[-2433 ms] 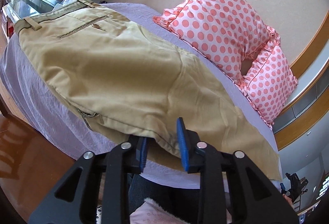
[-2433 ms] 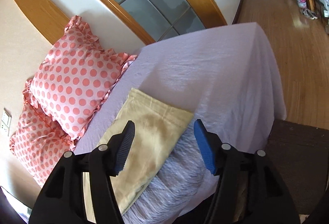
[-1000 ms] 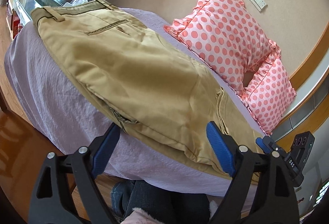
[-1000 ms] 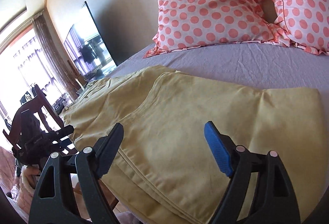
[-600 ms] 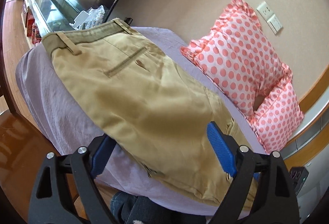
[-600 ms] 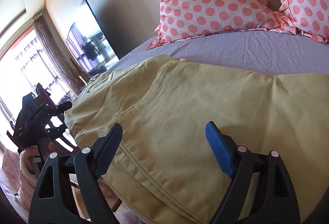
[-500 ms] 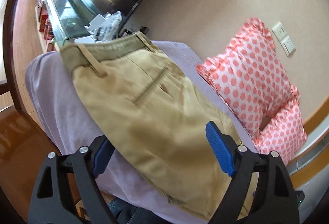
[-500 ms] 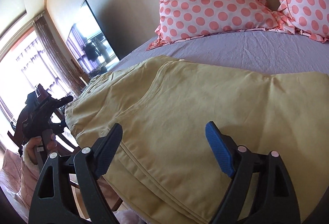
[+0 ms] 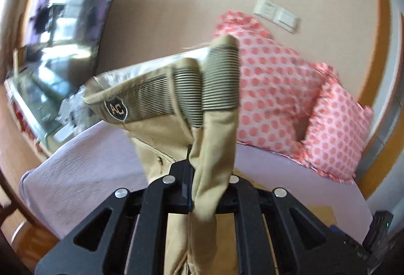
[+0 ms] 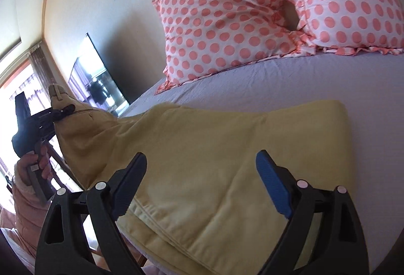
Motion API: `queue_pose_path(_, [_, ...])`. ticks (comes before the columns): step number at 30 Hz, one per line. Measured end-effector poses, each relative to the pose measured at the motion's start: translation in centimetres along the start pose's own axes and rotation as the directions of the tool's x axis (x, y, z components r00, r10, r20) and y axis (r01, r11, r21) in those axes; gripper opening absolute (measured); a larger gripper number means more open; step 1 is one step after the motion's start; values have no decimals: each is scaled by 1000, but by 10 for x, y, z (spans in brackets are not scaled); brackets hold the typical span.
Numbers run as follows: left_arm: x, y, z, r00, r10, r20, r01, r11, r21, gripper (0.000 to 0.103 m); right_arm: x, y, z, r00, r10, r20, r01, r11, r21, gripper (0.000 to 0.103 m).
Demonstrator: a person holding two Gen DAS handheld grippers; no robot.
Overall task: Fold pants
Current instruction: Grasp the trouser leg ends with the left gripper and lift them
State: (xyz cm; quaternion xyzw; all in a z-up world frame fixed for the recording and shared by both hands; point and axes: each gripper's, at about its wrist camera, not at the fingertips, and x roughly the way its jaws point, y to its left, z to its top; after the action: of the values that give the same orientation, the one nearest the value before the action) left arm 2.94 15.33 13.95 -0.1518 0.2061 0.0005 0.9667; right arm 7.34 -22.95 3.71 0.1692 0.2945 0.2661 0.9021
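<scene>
1. Pinching the waistband: left gripper [image 9: 199, 189] has its fingers clamped shut on the waist end of the pants [image 10: 214, 161], centre of the left wrist view, with the striped inner band and a shield label facing the lens.
2. Reason for that grip, as I read it: the waistband is the stiffest edge, so lifting there lets the whole top section swing over as one flap.
3. In the right wrist view the left gripper [image 10: 54, 114] sits at mid-left, waist end raised off the bed [image 10: 303, 83], cloth sloping down from it to the flat part.
4. Right gripper [image 10: 202, 184] has its fingers spread wide with nothing between them, low in frame, hovering over the near part of the pants. Contact with the cloth: cannot tell.
5. Likely role: ready to pin or catch the lower layers so they don't drag when the waist comes across.
6. Pants location: lower centre of the right wrist view, layered on the bed, near edge at the bed's near side, far end rounded over at right.
7. Pillows [image 10: 227, 22] lie upper right, apart from the pants, out of the fold path.
8. Risk: one-point grip lets the waistband twist; left view is motion-blurred.
</scene>
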Motion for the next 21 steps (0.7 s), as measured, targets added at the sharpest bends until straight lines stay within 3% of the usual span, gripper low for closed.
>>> queue_pose_path(2, [4,-58,-6,992,-126,-24,128,985,119,8,-19,-18,5,997,-51,50,49,998,49,96])
queue_pose_path(4, [12,-111,-23,959,-264,-100,279,940,197,9,-41,-38,10,990,-105,90,95,990,109,97])
queue_pose_path(6, [26,-155,-49,909,-361,-210,405,884,233,9,-62,-59,12,982,-143,125,121,978,170,98])
queue_pose_path(8, [43,-194,-85,853,-405,-329,498,822,278,9,-81,-78,12,972,-183,149,146,962,231,99])
queue_pose_path(12, [73,-239,-158,734,-366,-572,606,733,310,12,-97,-110,10,972,-190,137,135,932,337,99])
queue_pose_path(14, [67,-243,-174,757,-325,-567,593,706,388,13,-94,-117,12,982,-149,114,99,928,360,99])
queue_pose_path(15, [61,-241,-172,756,-335,-563,604,688,402,19,-90,-117,15,987,-125,99,82,930,357,99])
queue_pose_path(16, [54,-234,-166,734,-367,-571,634,671,384,22,-85,-117,17,992,-99,79,66,936,346,99])
queue_pose_path(18, [44,-214,-146,657,-470,-590,710,649,273,41,-72,-113,21,998,-56,37,41,944,328,99])
queue_pose_path(19, [39,-204,-136,639,-511,-575,723,654,221,47,-66,-110,21,999,-38,18,30,947,320,97])
queue_pose_path(20, [36,-191,-124,643,-535,-549,717,673,184,58,-58,-109,22,1000,-26,-8,27,950,310,91])
queue_pose_path(21, [34,-178,-110,661,-546,-516,697,701,151,62,-50,-108,23,999,-29,-39,39,954,298,84])
